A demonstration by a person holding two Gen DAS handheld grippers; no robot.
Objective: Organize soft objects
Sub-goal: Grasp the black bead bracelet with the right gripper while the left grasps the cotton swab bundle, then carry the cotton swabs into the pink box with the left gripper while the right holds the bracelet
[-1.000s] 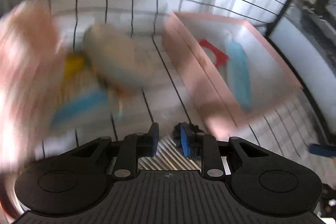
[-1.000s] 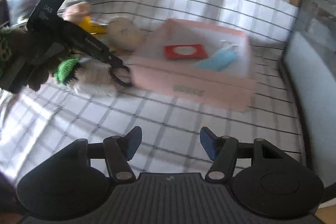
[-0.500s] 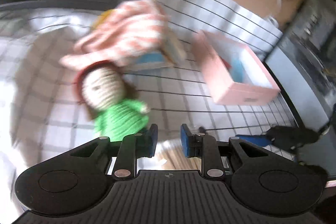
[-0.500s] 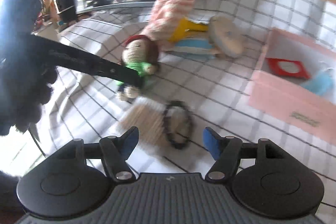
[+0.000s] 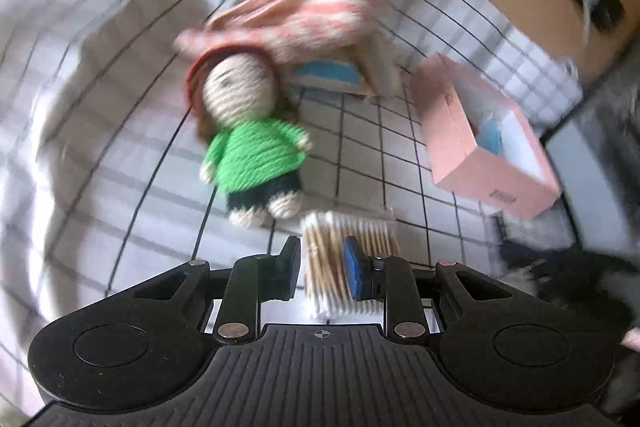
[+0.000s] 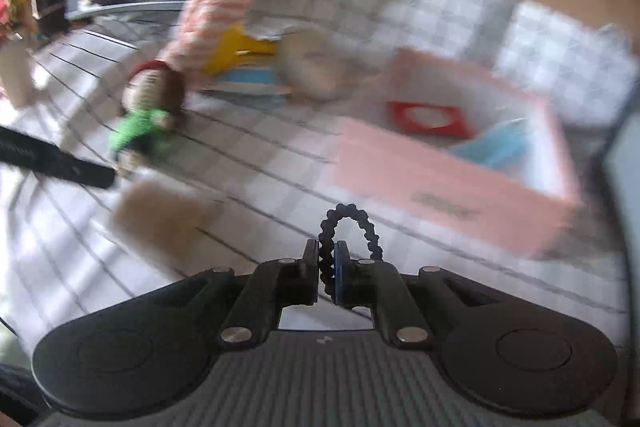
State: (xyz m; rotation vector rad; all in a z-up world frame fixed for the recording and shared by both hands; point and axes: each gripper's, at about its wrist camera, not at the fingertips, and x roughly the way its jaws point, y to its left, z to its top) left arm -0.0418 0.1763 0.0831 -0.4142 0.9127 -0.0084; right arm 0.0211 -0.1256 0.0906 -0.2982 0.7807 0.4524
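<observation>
My right gripper [image 6: 327, 267] is shut on a black beaded hair tie [image 6: 352, 223], whose loop sticks out past the fingertips above the checked cloth. My left gripper [image 5: 322, 259] is shut on a pack of cotton swabs [image 5: 352, 227], which is wider than the gap and runs behind the right finger. In the right wrist view the pack [image 6: 164, 215] shows as a beige blur at the left gripper's tip [image 6: 96, 175]. A knitted doll [image 5: 252, 155] in a green top lies just beyond. The open pink box [image 5: 452, 135] stands to the right.
Behind the doll [image 6: 144, 115] lie a pink striped cloth [image 5: 304, 11], a yellow item [image 6: 240, 51], a blue-and-white item [image 5: 328, 73] and a round beige pad [image 6: 312, 67]. The pink box [image 6: 440, 187] holds a red square piece [image 6: 432, 119] and a blue piece [image 6: 492, 147].
My right gripper has shut on the hair tie that lay on the cloth between its open fingers. The left gripper has swung left from the box to the doll, carrying the swab pack.
</observation>
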